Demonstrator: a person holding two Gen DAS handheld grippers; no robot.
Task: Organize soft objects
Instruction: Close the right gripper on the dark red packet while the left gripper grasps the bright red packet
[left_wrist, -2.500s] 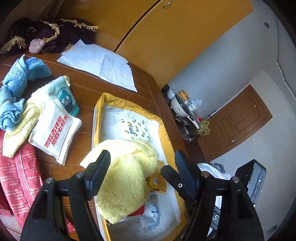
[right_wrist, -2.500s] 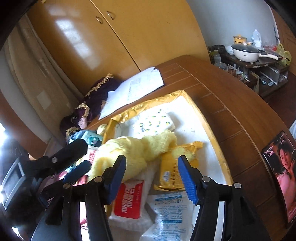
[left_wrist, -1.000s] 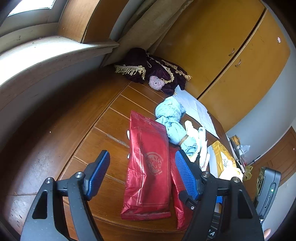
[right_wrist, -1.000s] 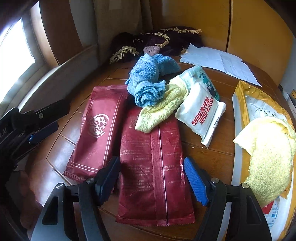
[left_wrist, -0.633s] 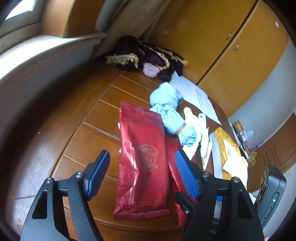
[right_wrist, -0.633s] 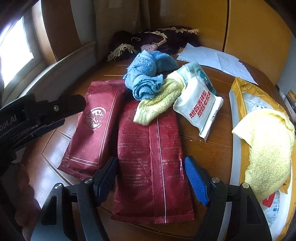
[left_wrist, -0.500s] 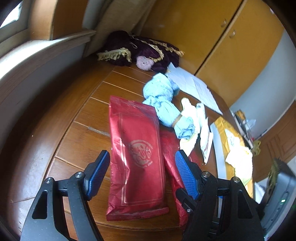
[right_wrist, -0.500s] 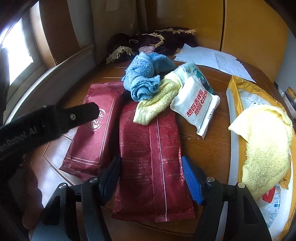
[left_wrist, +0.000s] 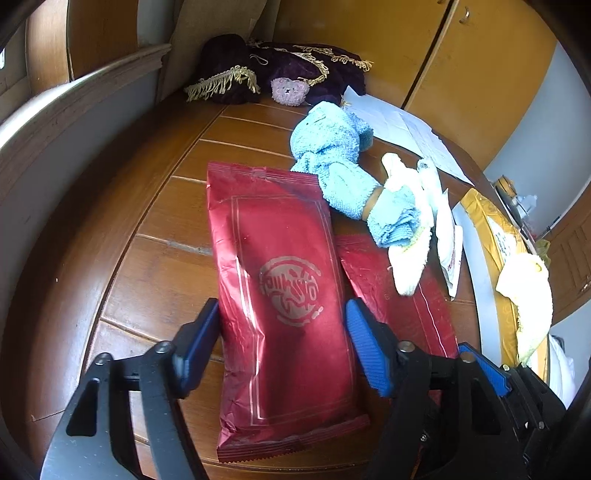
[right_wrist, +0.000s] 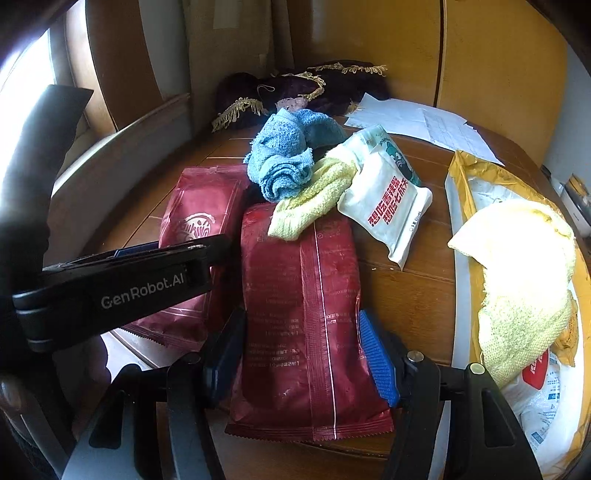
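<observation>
Left wrist view: a brown plank table (left_wrist: 155, 229) stands before yellow cupboard doors (left_wrist: 476, 66). The left gripper (left_wrist: 282, 338) gapes wide, straddling a flat red foil packet with a round logo (left_wrist: 284, 295); contact is unclear.

Right wrist view: the right gripper (right_wrist: 301, 354) likewise spreads wide around a second red foil packet with a centre seam (right_wrist: 303, 325), beside a gold-rimmed tray (right_wrist: 463, 192) holding a yellow towel (right_wrist: 521, 280).

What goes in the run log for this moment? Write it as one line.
left gripper: open, straddling left red pouch | right gripper: open, straddling right red pouch | both pouches flat on wooden table
</observation>
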